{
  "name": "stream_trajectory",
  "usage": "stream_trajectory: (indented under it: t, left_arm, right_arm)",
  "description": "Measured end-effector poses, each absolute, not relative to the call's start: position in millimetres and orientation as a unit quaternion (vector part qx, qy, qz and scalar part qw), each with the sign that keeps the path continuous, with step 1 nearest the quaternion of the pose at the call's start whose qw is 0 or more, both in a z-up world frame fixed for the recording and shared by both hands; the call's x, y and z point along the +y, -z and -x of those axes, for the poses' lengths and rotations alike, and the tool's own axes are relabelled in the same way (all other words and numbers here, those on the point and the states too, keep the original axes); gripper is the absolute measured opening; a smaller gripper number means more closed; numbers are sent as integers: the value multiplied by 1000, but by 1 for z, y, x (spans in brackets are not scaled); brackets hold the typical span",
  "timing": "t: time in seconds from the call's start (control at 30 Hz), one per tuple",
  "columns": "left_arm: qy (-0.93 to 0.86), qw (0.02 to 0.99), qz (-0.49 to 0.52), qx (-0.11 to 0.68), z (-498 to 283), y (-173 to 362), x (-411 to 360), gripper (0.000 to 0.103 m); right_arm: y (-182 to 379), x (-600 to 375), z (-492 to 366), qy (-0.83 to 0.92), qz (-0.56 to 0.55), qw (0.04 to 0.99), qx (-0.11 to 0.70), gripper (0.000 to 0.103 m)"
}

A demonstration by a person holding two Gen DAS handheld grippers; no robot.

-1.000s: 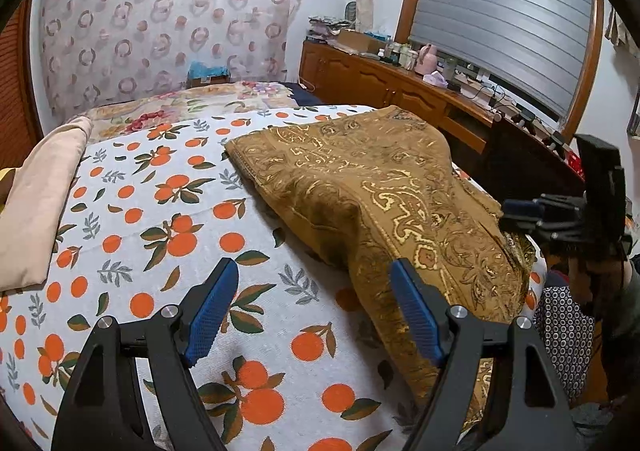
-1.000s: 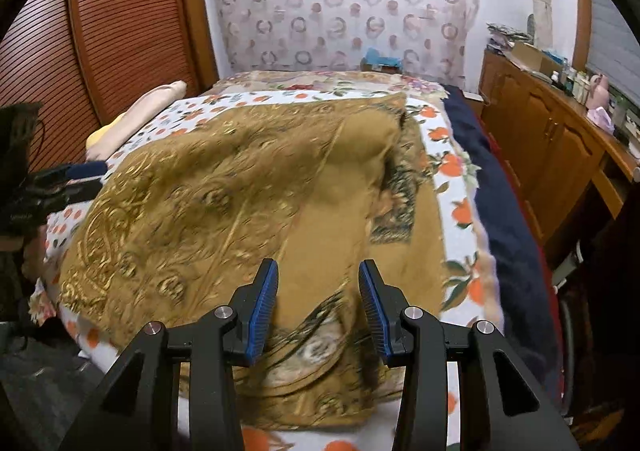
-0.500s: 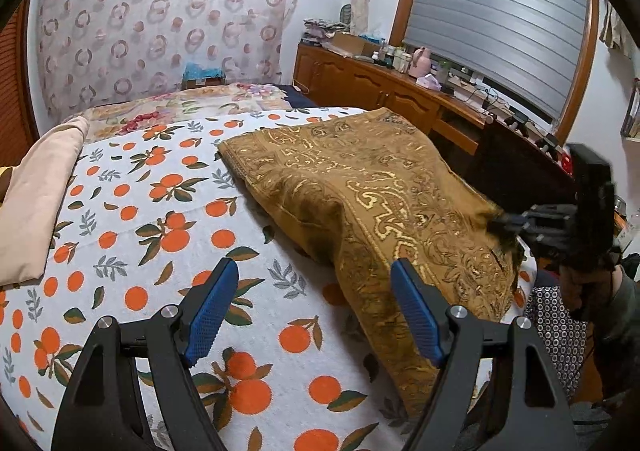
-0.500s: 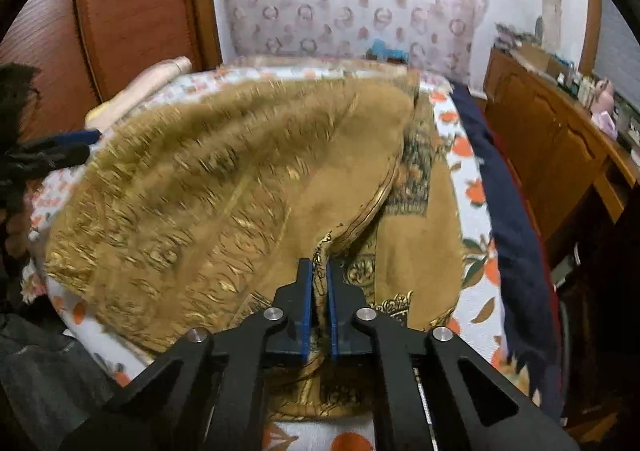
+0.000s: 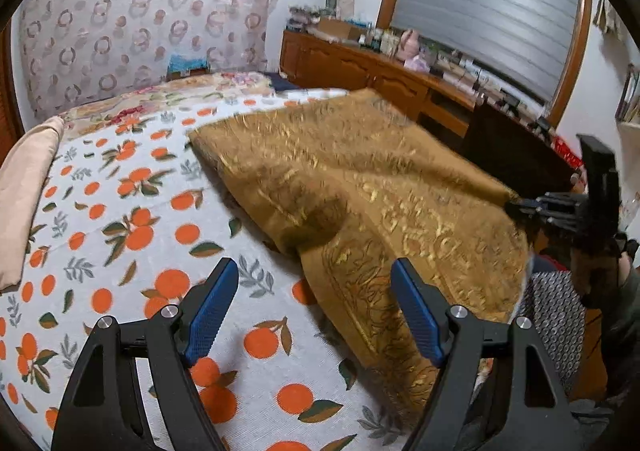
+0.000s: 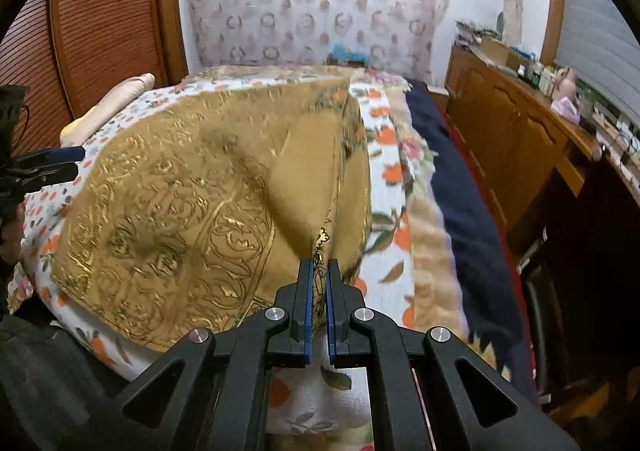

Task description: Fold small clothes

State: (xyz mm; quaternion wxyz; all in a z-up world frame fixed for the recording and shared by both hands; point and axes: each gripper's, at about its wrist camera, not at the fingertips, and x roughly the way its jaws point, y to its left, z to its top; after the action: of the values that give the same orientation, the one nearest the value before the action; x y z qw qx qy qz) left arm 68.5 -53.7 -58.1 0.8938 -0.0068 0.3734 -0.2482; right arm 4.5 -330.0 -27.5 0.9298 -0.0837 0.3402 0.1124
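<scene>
A mustard-brown cloth with gold scroll pattern (image 5: 360,179) lies across the bed's orange-print sheet (image 5: 120,219). My right gripper (image 6: 318,271) is shut on a corner of the cloth (image 6: 180,211) and holds that edge lifted, so the fabric tents up from the bed. In the left wrist view the right gripper (image 5: 516,207) shows at the cloth's far right corner. My left gripper (image 5: 312,291) is open above the sheet, its right finger over the cloth's near edge, nothing between the pads. From the right wrist camera the left gripper (image 6: 60,161) appears at the far left.
A beige pillow (image 5: 24,187) lies at the bed's left side. A wooden cabinet (image 5: 380,71) crowded with small items runs along the right wall. A dark blue blanket (image 6: 460,191) edges the bed's right side. A patterned curtain hangs behind the bed.
My right gripper closed on the cloth's corner and pulled it up and sideways, lifting the fabric. The left gripper stayed open and drifted slightly.
</scene>
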Motion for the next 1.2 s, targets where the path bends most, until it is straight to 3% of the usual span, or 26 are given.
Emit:
stream_trajectory:
  t: [0.13, 0.17, 0.23, 0.3, 0.37, 0.43, 0.5, 0.53, 0.73, 1.2]
  left_arm:
    - [233, 882, -15, 409, -71, 77, -61, 78]
    - [234, 879, -17, 415, -71, 80, -62, 73]
    - [247, 872, -9, 424, -68, 84, -64, 61]
    - [259, 867, -7, 425, -63, 85, -66, 46]
    - [270, 863, -7, 426, -59, 85, -68, 37]
    - [280, 860, -2, 428, -56, 85, -69, 32]
    - [291, 854, 4, 431, -54, 85, -70, 8]
    - [292, 855, 6, 429, -52, 84, -69, 4]
    - [302, 864, 13, 403, -31, 62, -61, 4]
    - [288, 863, 10, 415, -36, 69, -63, 4]
  right_arm:
    - [18, -336, -9, -111, 73, 934, 333, 5]
    - [16, -335, -8, -110, 74, 935, 330, 5]
    - [16, -333, -9, -104, 77, 939, 318, 17]
    - [19, -331, -6, -101, 73, 941, 314, 39]
    - [26, -330, -11, -99, 68, 939, 322, 50]
    - [41, -326, -28, -101, 66, 934, 336, 50]
    - [46, -327, -33, -102, 64, 932, 343, 51]
    - [47, -328, -33, -103, 60, 931, 345, 51]
    - [40, -333, -45, -105, 50, 931, 347, 51]
    - [49, -330, -55, -124, 42, 918, 375, 52]
